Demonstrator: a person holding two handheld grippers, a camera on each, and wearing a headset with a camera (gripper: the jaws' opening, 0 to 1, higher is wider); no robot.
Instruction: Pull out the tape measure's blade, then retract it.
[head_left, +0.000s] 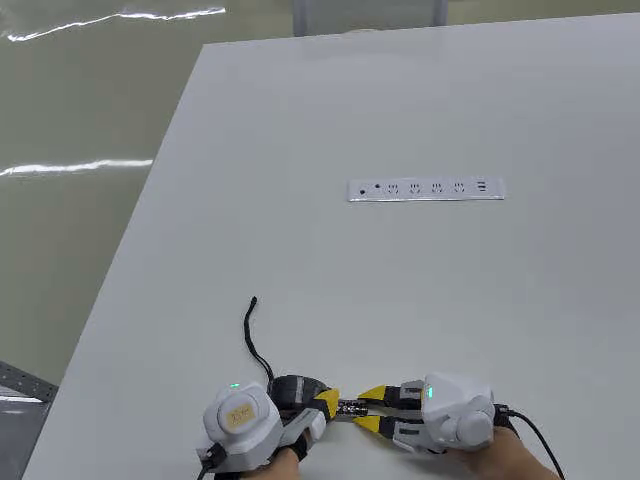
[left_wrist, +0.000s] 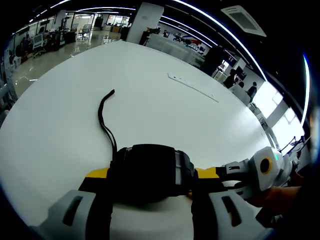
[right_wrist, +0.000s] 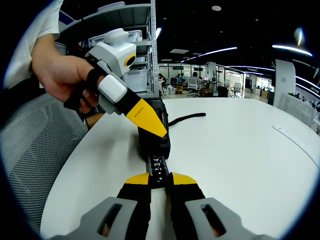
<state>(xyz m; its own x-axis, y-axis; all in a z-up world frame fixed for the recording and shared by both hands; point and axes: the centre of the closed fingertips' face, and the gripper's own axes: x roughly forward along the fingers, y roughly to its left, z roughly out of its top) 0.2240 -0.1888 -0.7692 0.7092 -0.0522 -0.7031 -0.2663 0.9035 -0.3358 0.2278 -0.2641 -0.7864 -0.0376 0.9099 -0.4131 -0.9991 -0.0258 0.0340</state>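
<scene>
Little of the job is done: in the head view, at the table's (head_left: 400, 280) near edge, a short stub of blade (head_left: 348, 407) bridges the tape measure (head_left: 290, 388) and the right claw (head_left: 366, 408). In the left gripper view, the left claw (left_wrist: 150, 175) clamps the black case, its strap (left_wrist: 106, 117) trailing away. In the right gripper view, the yellow tips pinch the numbered blade just beside the case. I judge that most of the pull and all of the retraction remain.

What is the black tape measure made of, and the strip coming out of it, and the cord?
The tape measure case looks like matte black plastic or rubber; it barely shines. Its blade is probably thin painted metal, dark with white printed numbers. The cord looks like soft black fabric or rubber, since it lies in curves.
</scene>
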